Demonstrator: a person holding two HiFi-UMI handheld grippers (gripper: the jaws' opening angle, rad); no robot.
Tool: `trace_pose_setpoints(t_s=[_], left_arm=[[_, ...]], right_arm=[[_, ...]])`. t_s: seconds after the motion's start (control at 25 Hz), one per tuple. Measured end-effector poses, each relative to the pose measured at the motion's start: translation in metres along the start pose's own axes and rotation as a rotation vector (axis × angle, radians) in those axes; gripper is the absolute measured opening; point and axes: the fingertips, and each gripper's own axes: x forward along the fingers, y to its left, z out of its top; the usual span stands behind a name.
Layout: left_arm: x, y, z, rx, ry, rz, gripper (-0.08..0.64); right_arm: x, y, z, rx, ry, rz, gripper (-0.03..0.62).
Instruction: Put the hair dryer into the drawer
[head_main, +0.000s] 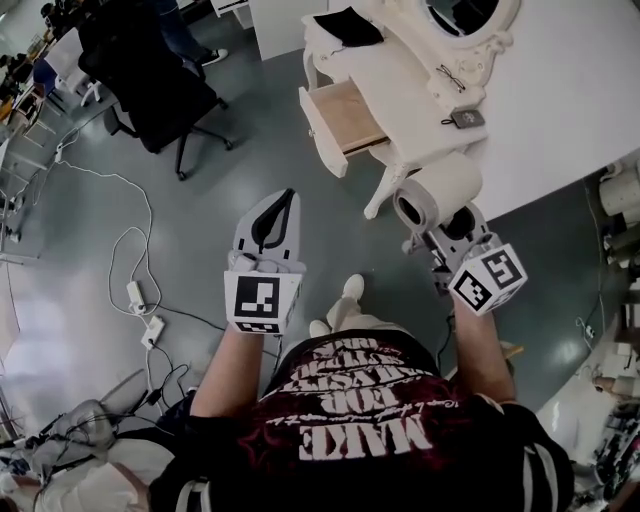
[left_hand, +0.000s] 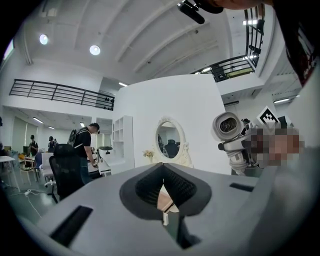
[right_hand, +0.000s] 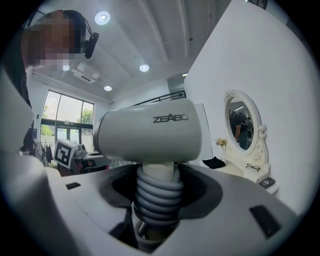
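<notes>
My right claw (head_main: 438, 235) pinches the dryer (head_main: 440, 190) by its handle, in the air just near of the desk (head_main: 392, 72), right of the open drawer (head_main: 350, 114). Left claw (head_main: 284, 205) pressed together, empty.

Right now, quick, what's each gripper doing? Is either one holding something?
Left gripper: fingers closed, holding nothing.
Right gripper: fingers closed on the hair dryer, gripping its handle.
</notes>
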Motion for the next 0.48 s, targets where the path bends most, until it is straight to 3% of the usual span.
trace_pose_setpoints(t_s=[0.48], left_arm=[[0.065, 0.020, -0.012, -0.020, 0.049, 0.019, 0.005]], right_arm=[[0.049, -0.056, -0.001, 0.050, 0.027, 0.015, 0.230]])
